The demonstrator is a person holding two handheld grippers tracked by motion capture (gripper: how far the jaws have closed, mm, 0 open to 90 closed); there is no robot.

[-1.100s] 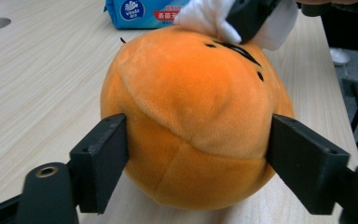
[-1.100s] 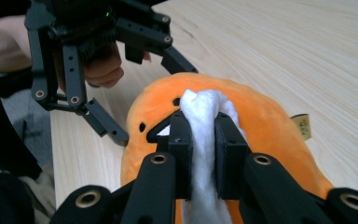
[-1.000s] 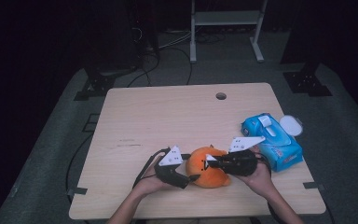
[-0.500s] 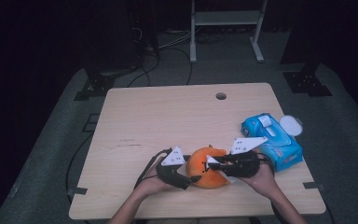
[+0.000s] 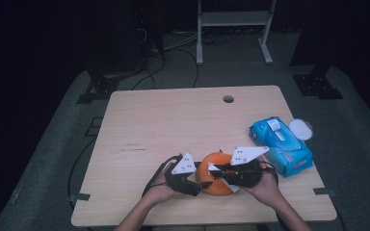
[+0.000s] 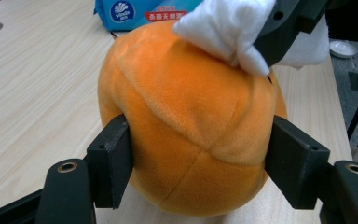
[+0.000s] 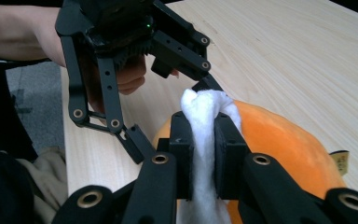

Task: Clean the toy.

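An orange plush toy (image 5: 215, 180) sits near the front edge of the wooden table (image 5: 173, 125). My left gripper (image 6: 200, 163) comes at it from the left. Its jaws have just been closing, and both pads now press the sides of the plush toy (image 6: 191, 107). My right gripper (image 7: 205, 140) reaches in from the right, shut on a white tissue (image 7: 206, 112). Its jaws have just tightened on the tissue, whose bunched end (image 6: 223, 28) rests on top of the plush. In the high view the two grippers (image 5: 198, 185) (image 5: 214, 169) meet over the toy.
A blue pack of wipes (image 5: 282, 144) lies right of the toy, with a round white lid (image 5: 300, 129) beside it at the table's right edge. A small hole (image 5: 228, 99) is at the table's far side. Cables trail on the dark floor.
The left gripper's jaws have drawn in against the plush toy. Both hands stay where they were, and the right gripper still holds the tissue on the toy.
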